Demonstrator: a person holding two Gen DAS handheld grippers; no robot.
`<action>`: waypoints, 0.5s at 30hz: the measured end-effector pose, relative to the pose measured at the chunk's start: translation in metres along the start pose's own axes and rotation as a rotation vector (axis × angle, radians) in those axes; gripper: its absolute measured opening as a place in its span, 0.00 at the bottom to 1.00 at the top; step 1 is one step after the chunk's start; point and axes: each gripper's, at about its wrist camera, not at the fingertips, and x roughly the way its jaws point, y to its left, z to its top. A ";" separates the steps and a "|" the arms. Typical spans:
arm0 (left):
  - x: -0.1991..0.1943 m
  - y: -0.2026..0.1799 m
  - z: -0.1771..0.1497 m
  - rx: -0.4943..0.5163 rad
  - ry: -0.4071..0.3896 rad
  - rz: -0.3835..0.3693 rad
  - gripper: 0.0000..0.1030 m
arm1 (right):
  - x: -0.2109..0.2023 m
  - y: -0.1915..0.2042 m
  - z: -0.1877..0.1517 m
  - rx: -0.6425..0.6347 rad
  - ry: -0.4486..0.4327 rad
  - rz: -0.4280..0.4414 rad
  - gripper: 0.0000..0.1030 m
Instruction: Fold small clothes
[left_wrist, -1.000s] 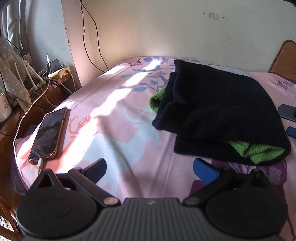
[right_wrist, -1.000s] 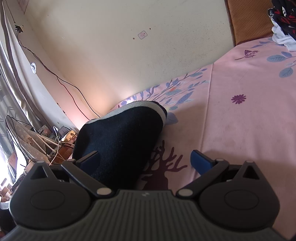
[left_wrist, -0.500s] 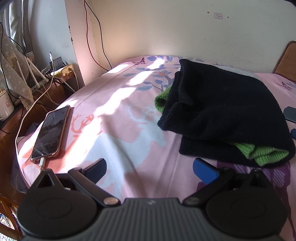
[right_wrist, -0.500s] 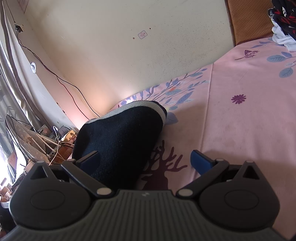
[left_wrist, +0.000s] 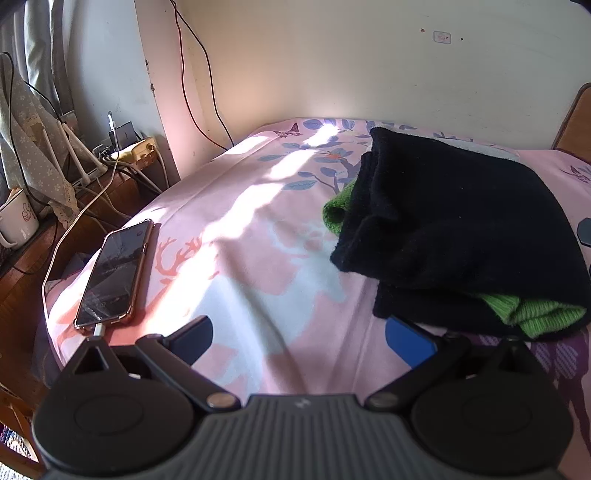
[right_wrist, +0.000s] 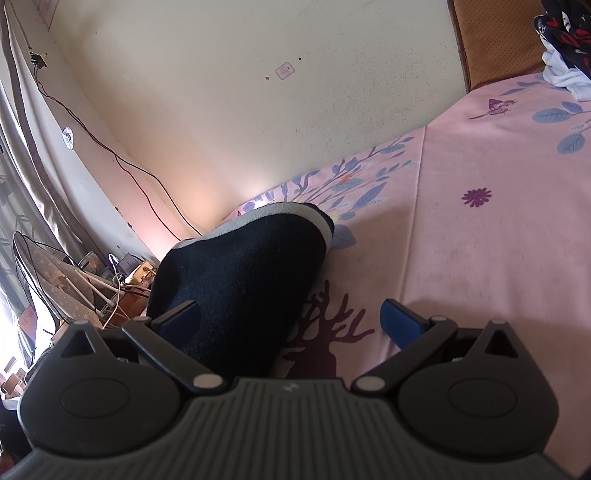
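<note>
A black knitted garment (left_wrist: 450, 229) with green ribbed cuffs (left_wrist: 532, 314) lies folded on the pink patterned bedsheet (left_wrist: 258, 258), right of centre in the left wrist view. My left gripper (left_wrist: 301, 334) is open and empty, low over the sheet just left of the garment's near edge. In the right wrist view the same black garment (right_wrist: 243, 273) with a grey lining edge lies in front. My right gripper (right_wrist: 291, 321) is open, its left finger over the garment's near end, holding nothing.
A phone (left_wrist: 114, 273) on a charging cable lies at the bed's left edge. A bedside shelf with cables, a mug (left_wrist: 16, 218) and a router stands left. The wall and a wooden headboard (right_wrist: 495, 37) are behind. More clothes (right_wrist: 565, 48) lie at the far right.
The left gripper has drifted slightly left and back, so the garment sits further right in its view. The right gripper has not moved.
</note>
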 end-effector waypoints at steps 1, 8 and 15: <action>0.000 0.000 0.000 0.000 0.000 0.001 1.00 | 0.000 0.000 0.000 0.001 0.000 0.001 1.00; 0.001 0.000 -0.001 0.004 0.002 0.007 1.00 | -0.001 -0.002 0.001 0.003 -0.001 0.007 1.00; 0.003 0.001 -0.001 0.006 0.005 0.012 1.00 | -0.001 -0.001 0.000 0.003 -0.001 0.007 1.00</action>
